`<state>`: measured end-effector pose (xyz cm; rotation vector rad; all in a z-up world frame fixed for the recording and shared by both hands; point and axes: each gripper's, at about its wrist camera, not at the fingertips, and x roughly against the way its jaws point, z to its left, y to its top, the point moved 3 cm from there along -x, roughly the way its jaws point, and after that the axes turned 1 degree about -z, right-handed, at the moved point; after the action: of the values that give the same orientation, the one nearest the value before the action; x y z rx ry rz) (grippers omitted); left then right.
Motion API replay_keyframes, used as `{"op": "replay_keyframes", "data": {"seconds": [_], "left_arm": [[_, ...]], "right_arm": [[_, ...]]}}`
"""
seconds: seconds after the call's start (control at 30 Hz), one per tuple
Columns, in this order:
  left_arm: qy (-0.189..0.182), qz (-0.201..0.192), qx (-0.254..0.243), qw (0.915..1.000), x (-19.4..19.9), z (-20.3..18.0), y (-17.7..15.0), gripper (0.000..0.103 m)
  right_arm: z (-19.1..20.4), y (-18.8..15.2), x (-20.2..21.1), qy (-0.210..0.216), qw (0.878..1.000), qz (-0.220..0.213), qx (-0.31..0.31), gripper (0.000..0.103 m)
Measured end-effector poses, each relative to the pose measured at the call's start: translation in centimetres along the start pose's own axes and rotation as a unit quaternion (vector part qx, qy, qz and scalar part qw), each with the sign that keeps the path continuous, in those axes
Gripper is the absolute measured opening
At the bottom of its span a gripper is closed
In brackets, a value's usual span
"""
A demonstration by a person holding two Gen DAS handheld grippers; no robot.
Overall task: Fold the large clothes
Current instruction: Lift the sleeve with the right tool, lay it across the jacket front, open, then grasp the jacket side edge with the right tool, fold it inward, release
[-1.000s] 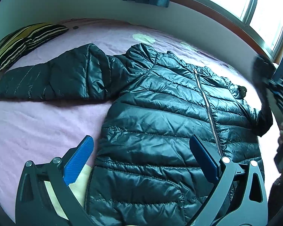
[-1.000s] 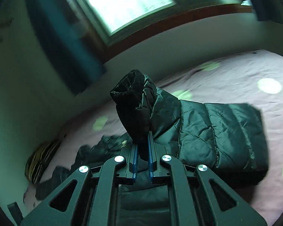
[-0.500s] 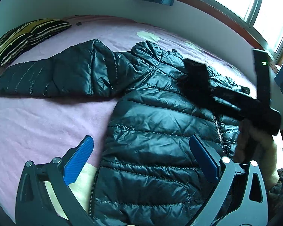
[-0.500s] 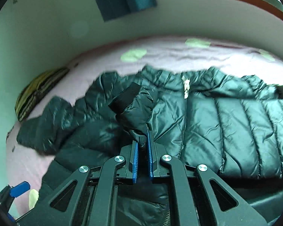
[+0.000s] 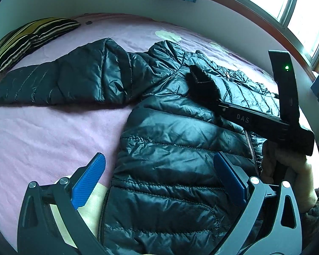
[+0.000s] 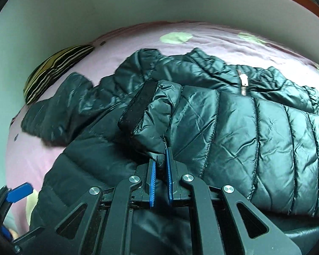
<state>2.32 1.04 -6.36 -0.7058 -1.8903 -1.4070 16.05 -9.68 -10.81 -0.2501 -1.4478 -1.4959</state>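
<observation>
The puffer jacket (image 5: 172, 148) is glossy black with stitched quilt lines, and its sleeve cuff (image 6: 138, 104) is matt black. A silver zip (image 6: 243, 84) runs down the jacket's front. Under the jacket lies a pale pink bedsheet (image 5: 42, 131) with pale green-cream round spots beyond the jacket's collar. Beyond the jacket's spread sleeve sits a pillow (image 5: 29, 36) striped olive, black and white. Both the left gripper (image 5: 159, 180) and the right gripper (image 6: 160, 170) have bright blue ribbed pads on black frames
</observation>
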Motion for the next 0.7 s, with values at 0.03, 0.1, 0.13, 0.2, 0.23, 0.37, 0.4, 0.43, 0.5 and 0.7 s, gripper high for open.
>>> {"op": "replay_keyframes", "data": {"seconds": [0.03, 0.1, 0.13, 0.2, 0.23, 0.37, 0.4, 0.43, 0.5, 0.7], "left_arm": [[0.0, 0.0, 0.0, 1.0, 0.0, 0.0, 0.0, 0.101], [0.001, 0.001, -0.001, 1.0, -0.1, -0.1, -0.1, 0.101], [0.001, 0.001, -0.001, 1.0, -0.1, -0.1, -0.1, 0.101], [0.0, 0.003, -0.001, 1.0, -0.2, -0.1, -0.2, 0.101], [0.0, 0.003, -0.001, 1.0, -0.2, -0.1, -0.2, 0.101], [-0.001, 0.002, -0.005, 1.0, -0.1, -0.3, -0.4, 0.101], [-0.001, 0.002, -0.005, 1.0, -0.1, -0.3, -0.4, 0.101], [-0.001, 0.002, -0.005, 1.0, -0.1, -0.3, -0.4, 0.101], [-0.002, 0.002, -0.004, 1.0, -0.1, -0.3, -0.4, 0.101], [-0.004, 0.004, 0.002, 1.0, -0.1, 0.0, -0.2, 0.101]], "right_arm": [[0.2, 0.0, -0.1, 0.003, 1.0, 0.001, 0.003, 0.009], [0.3, -0.1, -0.2, 0.006, 1.0, 0.003, 0.005, 0.013], [0.2, -0.1, -0.4, 0.009, 1.0, 0.005, 0.001, 0.014], [-0.1, -0.2, -0.6, 0.025, 1.0, 0.01, -0.011, 0.021], [-0.1, -0.2, -0.6, 0.035, 0.999, 0.011, -0.017, 0.025], [0.9, -0.4, 0.1, 0.103, 0.994, 0.016, -0.021, 0.076], [1.3, -0.4, 0.2, 0.098, 0.995, 0.017, -0.01, 0.076], [1.8, -0.6, 0.6, 0.091, 0.996, 0.018, 0.005, 0.076], [2.1, -0.8, 1.8, 0.098, 0.995, 0.013, 0.01, 0.076], [-3.4, -1.1, 10.2, 0.103, 0.991, -0.061, -0.053, 0.076]]}}
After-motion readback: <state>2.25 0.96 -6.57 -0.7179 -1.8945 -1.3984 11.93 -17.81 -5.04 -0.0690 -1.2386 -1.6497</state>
